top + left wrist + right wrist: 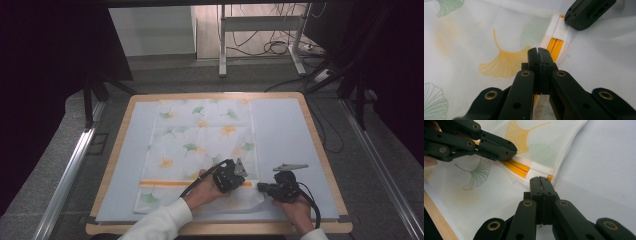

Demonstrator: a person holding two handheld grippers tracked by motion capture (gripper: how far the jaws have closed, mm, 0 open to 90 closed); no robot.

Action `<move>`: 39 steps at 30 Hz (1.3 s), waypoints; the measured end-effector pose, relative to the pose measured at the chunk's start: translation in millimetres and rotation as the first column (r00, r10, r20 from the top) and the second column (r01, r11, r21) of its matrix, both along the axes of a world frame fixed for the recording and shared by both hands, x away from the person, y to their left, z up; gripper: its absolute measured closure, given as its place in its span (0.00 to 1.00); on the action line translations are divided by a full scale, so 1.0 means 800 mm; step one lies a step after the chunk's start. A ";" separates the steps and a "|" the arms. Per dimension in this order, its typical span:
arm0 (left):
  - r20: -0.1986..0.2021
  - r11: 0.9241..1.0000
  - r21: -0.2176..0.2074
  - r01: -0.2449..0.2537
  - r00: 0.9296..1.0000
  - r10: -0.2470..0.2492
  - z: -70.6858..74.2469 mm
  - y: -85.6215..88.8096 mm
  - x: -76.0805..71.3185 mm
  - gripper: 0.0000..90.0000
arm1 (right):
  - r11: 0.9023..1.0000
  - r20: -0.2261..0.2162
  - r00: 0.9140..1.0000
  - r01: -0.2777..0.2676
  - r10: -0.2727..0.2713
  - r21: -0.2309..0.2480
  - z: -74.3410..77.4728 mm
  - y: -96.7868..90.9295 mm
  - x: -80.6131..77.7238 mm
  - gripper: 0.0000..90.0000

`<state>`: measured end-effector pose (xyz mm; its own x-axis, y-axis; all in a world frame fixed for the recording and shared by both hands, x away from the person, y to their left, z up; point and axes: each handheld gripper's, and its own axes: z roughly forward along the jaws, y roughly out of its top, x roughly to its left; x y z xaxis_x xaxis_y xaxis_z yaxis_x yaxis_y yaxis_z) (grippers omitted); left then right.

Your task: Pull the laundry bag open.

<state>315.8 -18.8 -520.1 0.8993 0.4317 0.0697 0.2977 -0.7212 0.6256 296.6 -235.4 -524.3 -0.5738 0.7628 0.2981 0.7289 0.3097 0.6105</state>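
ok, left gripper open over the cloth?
No. In the left gripper view the left gripper has its jaws pressed together above the leaf-print cloth.

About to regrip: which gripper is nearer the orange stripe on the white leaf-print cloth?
Both sit about equally close, so I cannot call it. The left gripper is over the orange stripe inward; the right gripper is at its end, by the cloth's edge.

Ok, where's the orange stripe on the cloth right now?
In the high view the orange stripe crosses the leaf-print cloth near its close end, running from the cloth's left edge to the left gripper, with the right gripper just beyond.
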 end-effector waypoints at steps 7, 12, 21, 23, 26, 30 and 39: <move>-0.022 1.000 -0.013 -0.019 1.000 0.019 -0.001 0.018 0.001 1.00 | 1.000 0.000 1.000 -0.001 0.001 0.001 0.000 0.000 0.000 1.00; -0.025 0.999 -0.014 -0.029 0.999 0.028 -0.001 0.029 0.000 1.00 | 1.000 0.001 1.000 -0.001 0.001 -0.001 0.000 0.000 0.000 1.00; -0.041 0.999 -0.027 -0.046 0.998 0.045 -0.002 0.044 0.000 1.00 | 1.000 0.003 1.000 0.000 0.000 0.001 0.000 0.000 0.000 1.00; -0.043 0.998 -0.028 -0.048 0.998 0.047 -0.002 0.046 0.000 1.00 | 1.000 0.002 1.000 0.000 0.000 0.001 0.000 0.001 0.000 1.00; -0.046 0.998 -0.029 -0.051 0.998 0.050 -0.002 0.050 0.000 1.00 | 1.000 0.003 1.000 -0.001 0.001 -0.001 0.000 0.001 -0.001 1.00; -0.054 0.998 -0.031 -0.057 0.997 0.056 -0.003 0.055 0.000 1.00 | 1.000 0.002 1.000 -0.002 0.002 -0.004 0.001 0.000 -0.001 1.00; -0.053 0.997 -0.026 -0.068 0.996 0.066 -0.003 0.065 -0.001 1.00 | 1.000 0.005 1.000 -0.004 0.005 -0.006 0.000 0.000 -0.001 1.00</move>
<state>314.7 32.8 -522.3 0.8704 0.4922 0.0105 0.3776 -0.6811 0.6274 296.0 -235.0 -523.9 -0.5788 0.7620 0.2906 0.7244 0.3166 0.6124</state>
